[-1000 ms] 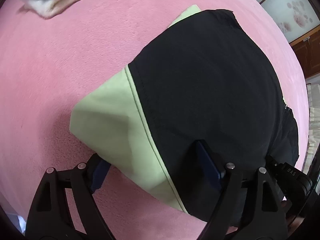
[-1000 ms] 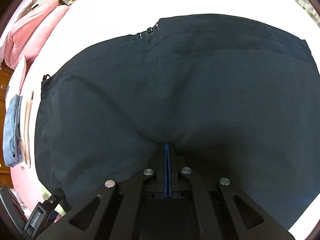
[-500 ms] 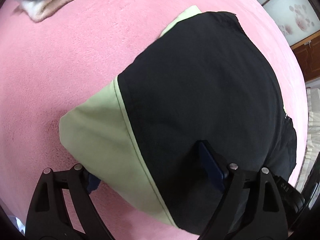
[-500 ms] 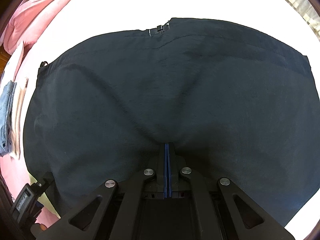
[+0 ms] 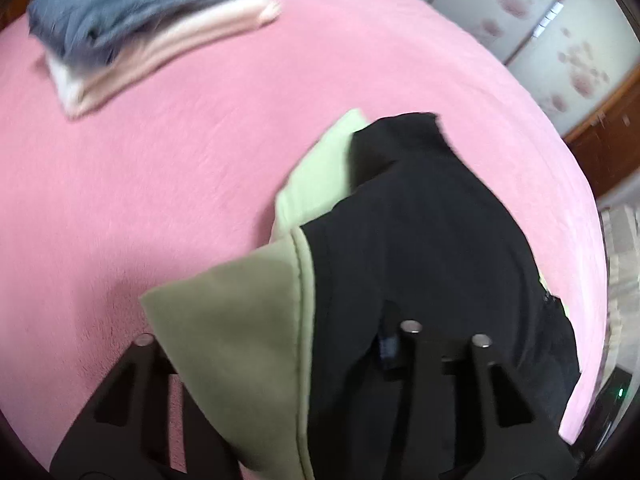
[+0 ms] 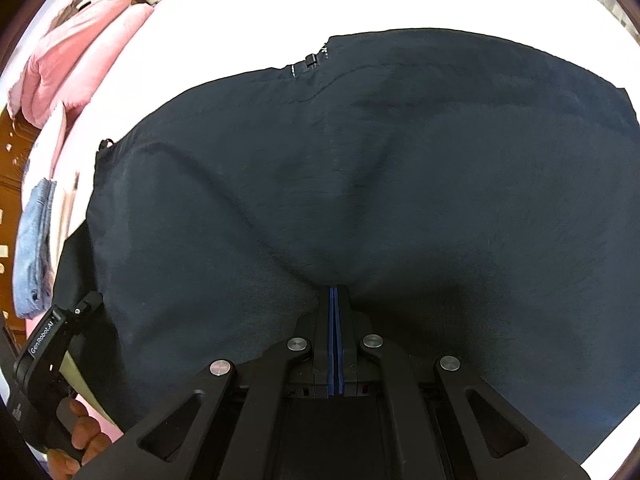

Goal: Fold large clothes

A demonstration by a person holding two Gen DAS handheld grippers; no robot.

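right hand-held gripper [image 6: 335, 300]: black angular linkage showing round silver screws, blue pads
left hand-held gripper [image 5: 280, 360]: black, bearing white "GenRobot.AI" lettering

A bed covered in a fuzzy pink blanket [image 5: 192, 184] carries everything. On it lie a black-and-lime-green jacket [image 5: 424, 216] and, well apart, a stack of folded blue and cream clothes [image 5: 132, 28].

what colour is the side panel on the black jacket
Pale green side panel on the black fabric jacket; left wrist view shows it best.

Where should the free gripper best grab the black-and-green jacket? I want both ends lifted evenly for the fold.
Probably the near hem of the jacket, on the light-green panel beside the seam, coming from above: that edge lies loose nearest the left gripper.
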